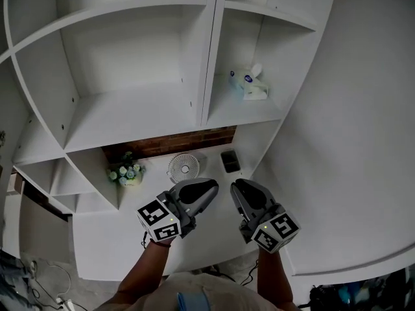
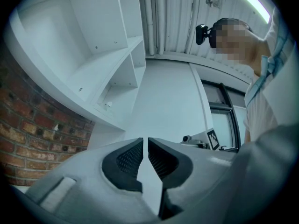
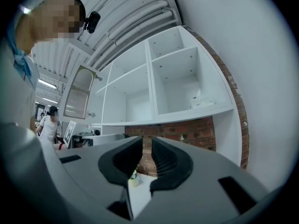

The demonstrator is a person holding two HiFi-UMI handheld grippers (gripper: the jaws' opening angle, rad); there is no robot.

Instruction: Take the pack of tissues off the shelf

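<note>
The pack of tissues (image 1: 248,83) is white with a blue print and a tissue sticking up. It lies in the right-hand shelf compartment (image 1: 240,112), and it shows small and far off in the right gripper view as the pack of tissues (image 3: 202,101). Both grippers hang low over the white counter, well below the shelf. My left gripper (image 1: 213,185) has its jaws almost together, only a thin slit left, and nothing is in them (image 2: 145,146). My right gripper (image 1: 236,186) points up toward the shelf, and a narrow empty gap shows between its pads (image 3: 146,146).
On the counter (image 1: 207,238) under the shelf stand a small white fan (image 1: 184,167), a pot of pale flowers (image 1: 127,172) and a dark box (image 1: 229,161), in front of a strip of brick wall (image 1: 172,142). The other shelf compartments hold nothing. A plain white wall curves off to the right.
</note>
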